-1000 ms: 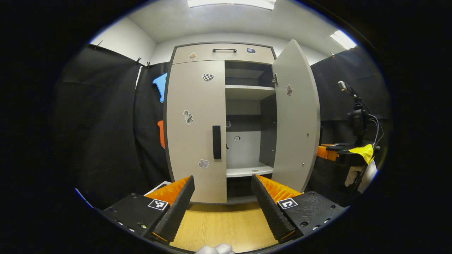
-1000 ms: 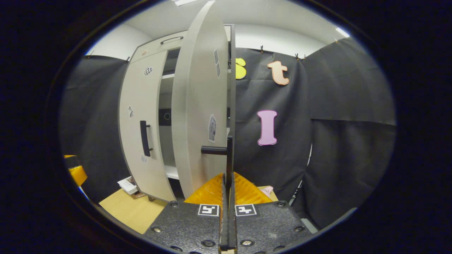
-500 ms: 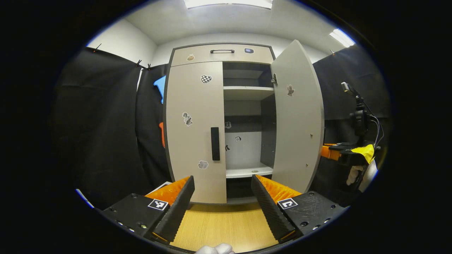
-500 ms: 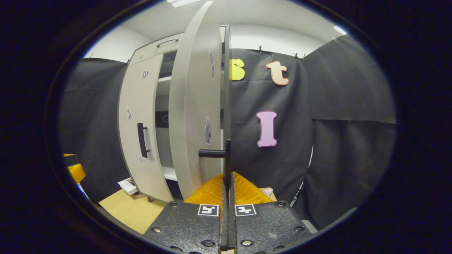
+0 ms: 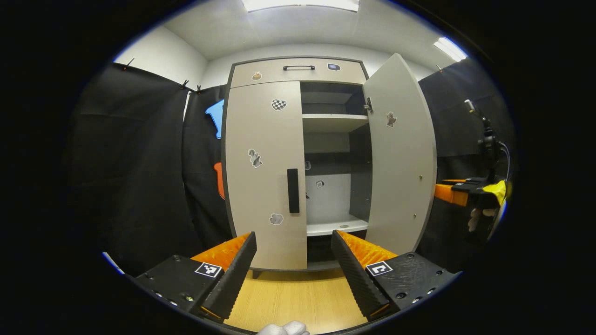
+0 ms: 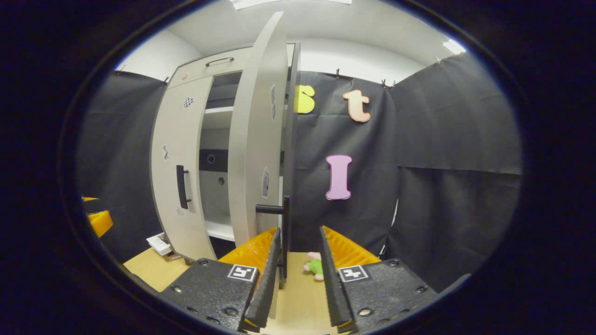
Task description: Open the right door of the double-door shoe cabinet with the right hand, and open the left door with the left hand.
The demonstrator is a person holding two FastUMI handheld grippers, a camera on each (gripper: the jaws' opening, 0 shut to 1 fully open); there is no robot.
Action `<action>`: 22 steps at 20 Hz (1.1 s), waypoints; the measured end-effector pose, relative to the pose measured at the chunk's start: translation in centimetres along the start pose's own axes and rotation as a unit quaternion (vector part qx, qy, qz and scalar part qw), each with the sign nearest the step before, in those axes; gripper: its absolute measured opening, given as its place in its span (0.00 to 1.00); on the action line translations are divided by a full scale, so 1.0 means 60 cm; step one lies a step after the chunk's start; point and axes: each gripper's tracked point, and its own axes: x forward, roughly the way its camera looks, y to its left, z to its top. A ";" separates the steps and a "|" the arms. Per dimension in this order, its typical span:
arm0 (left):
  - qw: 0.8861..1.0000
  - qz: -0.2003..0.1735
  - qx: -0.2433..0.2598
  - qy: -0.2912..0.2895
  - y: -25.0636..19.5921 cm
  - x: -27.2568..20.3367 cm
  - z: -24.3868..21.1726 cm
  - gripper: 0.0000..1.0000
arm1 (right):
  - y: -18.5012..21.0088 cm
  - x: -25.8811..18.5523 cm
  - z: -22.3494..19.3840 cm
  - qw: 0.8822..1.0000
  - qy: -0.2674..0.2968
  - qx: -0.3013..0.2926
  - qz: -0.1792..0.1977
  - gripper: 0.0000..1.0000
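Evidently done with the swung-out right door (image 5: pixel 400 158), the right gripper (image 6: pixel 298 274) stood parted around its handle (image 6: pixel 284 232); the left gripper (image 5: pixel 293 265) gaped, facing the shut left door (image 5: pixel 265 172).

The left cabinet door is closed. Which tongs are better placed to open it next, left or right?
Left. The left tongs are open and face the closed grey left door's black vertical handle. The right tongs are open at the opened right door's black handle.
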 end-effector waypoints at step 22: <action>0.999 -0.024 0.017 -0.019 0.004 0.340 0.017 0.96 | 0.135 -0.134 -0.035 1.000 0.010 0.012 0.010 0.99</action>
